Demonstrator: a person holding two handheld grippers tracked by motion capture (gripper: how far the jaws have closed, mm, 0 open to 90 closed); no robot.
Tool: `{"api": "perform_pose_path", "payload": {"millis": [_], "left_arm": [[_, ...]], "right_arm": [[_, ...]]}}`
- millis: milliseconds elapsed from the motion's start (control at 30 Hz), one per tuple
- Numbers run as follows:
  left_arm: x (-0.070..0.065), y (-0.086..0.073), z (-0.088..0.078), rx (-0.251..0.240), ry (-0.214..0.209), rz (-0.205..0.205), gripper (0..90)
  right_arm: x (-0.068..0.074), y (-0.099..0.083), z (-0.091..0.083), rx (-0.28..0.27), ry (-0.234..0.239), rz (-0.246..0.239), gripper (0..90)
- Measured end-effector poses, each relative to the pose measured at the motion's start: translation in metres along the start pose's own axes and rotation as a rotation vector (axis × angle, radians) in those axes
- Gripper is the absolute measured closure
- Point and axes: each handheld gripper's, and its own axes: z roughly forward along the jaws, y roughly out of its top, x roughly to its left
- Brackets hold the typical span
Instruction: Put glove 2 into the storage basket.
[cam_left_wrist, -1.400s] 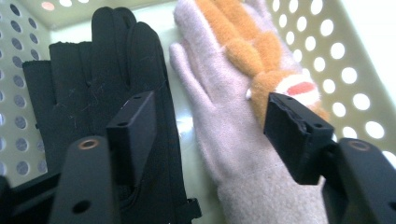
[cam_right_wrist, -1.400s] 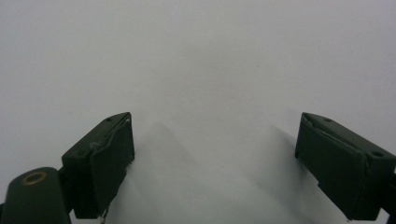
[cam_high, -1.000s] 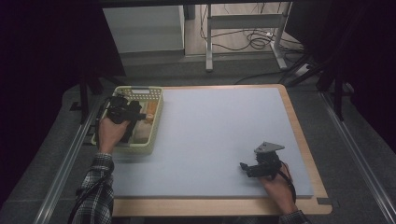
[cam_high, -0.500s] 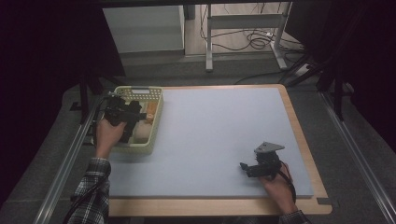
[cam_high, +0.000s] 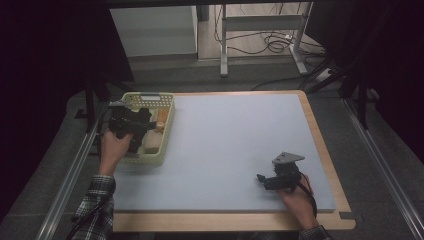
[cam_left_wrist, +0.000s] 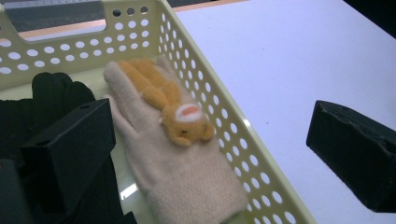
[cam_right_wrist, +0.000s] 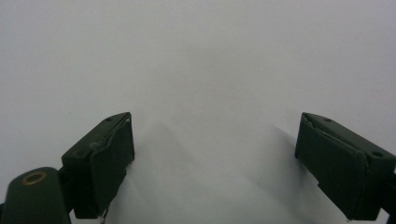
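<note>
A beige fleece mitten (cam_left_wrist: 173, 163) bearing a small orange plush animal (cam_left_wrist: 170, 105) is shown lying flat in the pale yellow perforated basket (cam_left_wrist: 224, 135), along the wall that faces the open mat; in the high view the same mitten (cam_high: 151, 143) is seen near the basket's near right corner. A black glove (cam_left_wrist: 51, 93) lies beside it, deeper in the basket. The left gripper (cam_high: 131, 125) is held over the basket with its jaws wide apart: one jaw stands inside, just beside the mitten's edge, and the other stands outside, beyond the basket wall. A pick of the mitten is judged to be the step in hand. For a clean grasp, the outer jaw should first be brought inside the wall, so that the basket rim is not pinched along with the fleece; the jaws are best lowered astride the mitten's cuff or palm and closed on a fold of the fabric, clear of the black glove. The right gripper (cam_high: 274, 181) is rested on the pale blue mat (cam_high: 240, 135), well apart from the basket, its jaws likewise wide apart with nothing between them.
</note>
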Motion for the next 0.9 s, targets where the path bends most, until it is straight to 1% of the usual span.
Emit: {"api": "perform_pose_path", "payload": {"millis": [67,100,133,200,267,467,667,700,800,867,900], "left_arm": [[-0.002,0.0,-0.001,-0.001,-0.002,0.003,1.9],[-0.006,-0.001,-0.002,0.004,-0.006,0.011,1.9],[-0.006,-0.001,-0.002,0.004,-0.006,0.011,1.9],[-0.011,-0.002,-0.003,0.009,-0.013,0.027,1.8],[-0.014,-0.002,-0.004,0.011,-0.012,0.039,1.8],[-0.024,-0.004,-0.007,0.011,-0.029,0.059,1.6],[-0.032,-0.007,-0.008,0.019,-0.035,0.08,1.6],[-0.035,-0.007,-0.008,0.022,-0.035,0.092,1.6],[-0.041,-0.009,-0.007,0.025,-0.05,0.107,1.6],[-0.043,-0.009,-0.006,0.026,-0.052,0.111,1.7],[-0.049,-0.01,-0.005,0.037,-0.055,0.134,1.7]], "right_arm": [[0.0,0.0,0.0,0.0,0.0,0.0,11.5],[0.0,0.0,0.0,0.0,0.0,0.0,11.4],[0.0,0.0,0.0,0.0,0.0,0.0,11.4],[0.0,0.0,0.0,0.0,0.0,0.0,11.4],[0.0,0.0,0.0,0.0,0.0,0.0,11.4],[0.0,0.0,0.0,0.002,-0.001,-0.002,11.4],[0.0,0.0,0.0,0.002,-0.001,-0.002,11.4],[0.0,0.0,0.0,0.002,0.0,-0.002,11.4],[0.0,0.0,0.0,0.002,-0.001,-0.002,11.4],[0.0,0.0,0.0,0.002,-0.001,-0.002,11.4],[0.0,0.0,0.0,0.002,-0.002,-0.002,11.4]]}}
